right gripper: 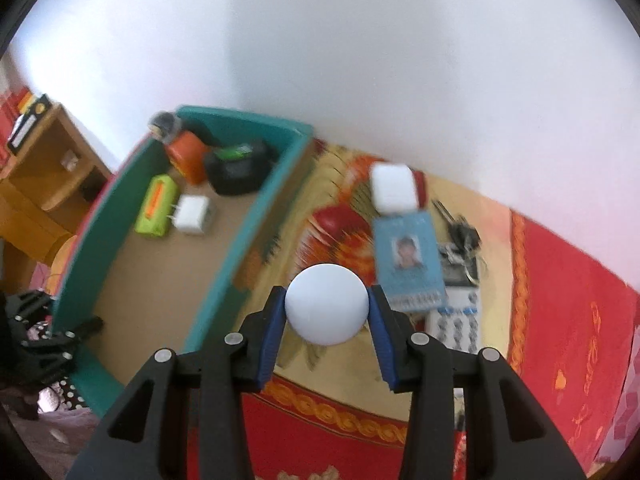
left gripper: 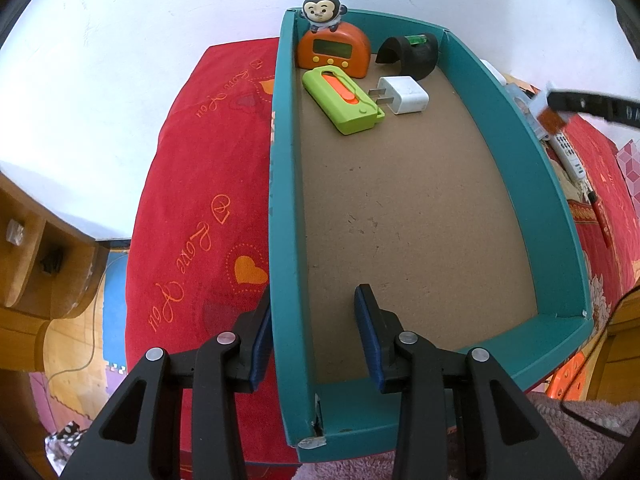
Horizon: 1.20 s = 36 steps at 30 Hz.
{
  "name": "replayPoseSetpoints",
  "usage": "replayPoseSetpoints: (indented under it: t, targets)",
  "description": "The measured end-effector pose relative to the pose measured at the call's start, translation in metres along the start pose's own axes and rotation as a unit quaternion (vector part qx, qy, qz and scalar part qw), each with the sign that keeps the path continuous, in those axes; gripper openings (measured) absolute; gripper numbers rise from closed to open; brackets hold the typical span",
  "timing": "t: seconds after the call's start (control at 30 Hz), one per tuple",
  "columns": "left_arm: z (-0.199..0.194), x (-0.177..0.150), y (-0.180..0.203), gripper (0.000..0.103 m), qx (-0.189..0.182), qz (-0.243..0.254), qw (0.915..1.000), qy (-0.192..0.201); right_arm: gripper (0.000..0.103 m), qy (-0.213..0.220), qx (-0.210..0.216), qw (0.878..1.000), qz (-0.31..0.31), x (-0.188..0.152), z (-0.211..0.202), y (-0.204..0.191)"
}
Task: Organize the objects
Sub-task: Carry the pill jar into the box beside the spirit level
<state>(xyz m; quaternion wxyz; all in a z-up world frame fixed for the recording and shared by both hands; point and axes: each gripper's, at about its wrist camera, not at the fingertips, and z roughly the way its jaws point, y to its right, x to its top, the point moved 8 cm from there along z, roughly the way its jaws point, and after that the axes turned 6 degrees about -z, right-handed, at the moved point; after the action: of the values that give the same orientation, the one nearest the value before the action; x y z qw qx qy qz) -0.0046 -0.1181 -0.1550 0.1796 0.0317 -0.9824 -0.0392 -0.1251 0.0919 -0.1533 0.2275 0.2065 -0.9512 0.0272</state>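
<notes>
A teal box (left gripper: 500, 92) lies on a red patterned cloth (left gripper: 192, 200). At its far end are an orange clock with a monkey figure (left gripper: 334, 54), a green device (left gripper: 342, 98), a white charger (left gripper: 404, 94) and a black curved piece (left gripper: 412, 56). My left gripper (left gripper: 314, 312) straddles the box's near left wall: one pad rests on the outside, the other stands inside and apart from it. Right of the box, above the cloth, my right gripper (right gripper: 326, 314) is shut on a white ball (right gripper: 326, 300).
Right of the box lie a white case (right gripper: 394, 192), a blue ID card (right gripper: 408, 260), keys (right gripper: 460, 236) and a keypad remote (right gripper: 456, 316). A wooden shelf (right gripper: 48, 168) stands to the left, with a white wall behind. A grey towel (left gripper: 560, 440) lies at the box's near end.
</notes>
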Motion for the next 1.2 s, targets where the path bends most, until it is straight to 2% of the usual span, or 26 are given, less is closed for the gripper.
replayPoseSetpoints:
  t: [0.13, 0.23, 0.4, 0.67, 0.73, 0.87, 1.2]
  targets:
    - [0.000, 0.000, 0.000, 0.038, 0.000, 0.000, 1.0000, 0.000, 0.040, 0.009, 0.015, 1.000, -0.026, 0.010, -0.019, -0.022]
    - [0.000, 0.000, 0.000, 0.038, 0.000, -0.001, 1.0000, 0.000, 0.040, 0.017, 0.025, 0.998, -0.046, 0.025, -0.014, -0.031]
    - [0.000, 0.000, 0.000, 0.038, 0.000, 0.000, 1.0000, 0.000, 0.040, 0.017, 0.036, 0.996, -0.081, 0.047, 0.003, -0.052]
    - [0.000, 0.000, 0.000, 0.038, -0.001, -0.001, 1.0000, 0.001, 0.040, -0.004, 0.018, 0.989, -0.146, 0.069, 0.031, -0.072]
    - [0.000, 0.001, 0.000, 0.038, 0.000, -0.001, 1.0000, 0.001, 0.040, -0.007, 0.024, 0.987, -0.157, 0.070, 0.033, -0.077]
    - [0.000, 0.000, 0.000, 0.038, -0.001, 0.000, 1.0000, 0.001, 0.040, -0.025, 0.002, 0.984, -0.175, 0.066, 0.046, -0.077]
    - [0.000, 0.000, 0.000, 0.038, -0.001, 0.001, 1.0000, 0.001, 0.040, -0.032, 0.001, 0.986, -0.164, 0.061, 0.068, -0.070]
